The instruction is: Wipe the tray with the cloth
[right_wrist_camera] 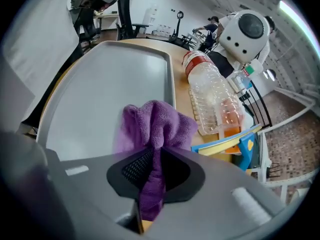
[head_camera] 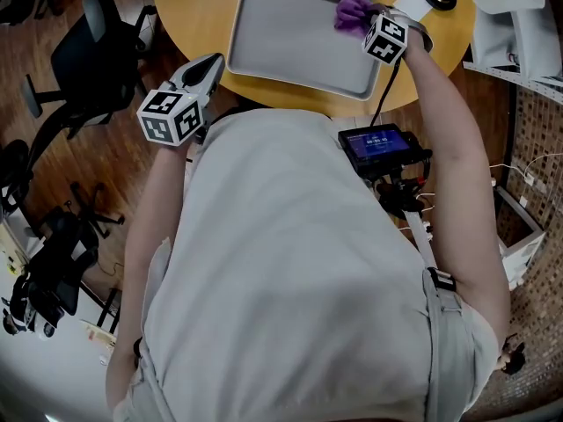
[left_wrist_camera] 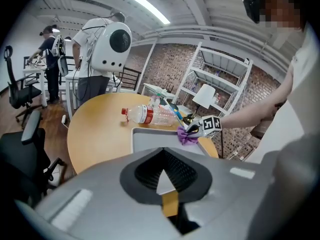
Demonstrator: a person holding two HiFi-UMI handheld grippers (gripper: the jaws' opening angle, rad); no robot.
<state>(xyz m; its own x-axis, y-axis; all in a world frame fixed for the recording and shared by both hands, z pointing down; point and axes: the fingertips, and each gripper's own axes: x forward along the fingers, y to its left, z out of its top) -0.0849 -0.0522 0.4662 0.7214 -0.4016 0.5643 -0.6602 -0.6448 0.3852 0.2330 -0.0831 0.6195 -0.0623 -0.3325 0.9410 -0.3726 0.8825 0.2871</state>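
Observation:
A grey tray [head_camera: 290,33] lies on the round wooden table [head_camera: 189,16]. My right gripper [head_camera: 364,18] is shut on a purple cloth [head_camera: 352,10] and holds it over the tray's right end near the far corner. In the right gripper view the cloth [right_wrist_camera: 155,126] bunches out of the jaws of that gripper [right_wrist_camera: 152,184] above the tray [right_wrist_camera: 110,84]. My left gripper [head_camera: 214,62] hovers by the table's near edge, left of the tray, shut with nothing in it. The left gripper view looks across the tray [left_wrist_camera: 150,139] at the cloth [left_wrist_camera: 186,135].
A clear plastic bottle [right_wrist_camera: 212,96] with a red cap lies on the table just beyond the tray, beside a yellow and blue item [right_wrist_camera: 235,141]. Office chairs [head_camera: 97,60] stand on the floor at left. A white shelf [head_camera: 510,25] stands at right. People [left_wrist_camera: 92,59] stand in the background.

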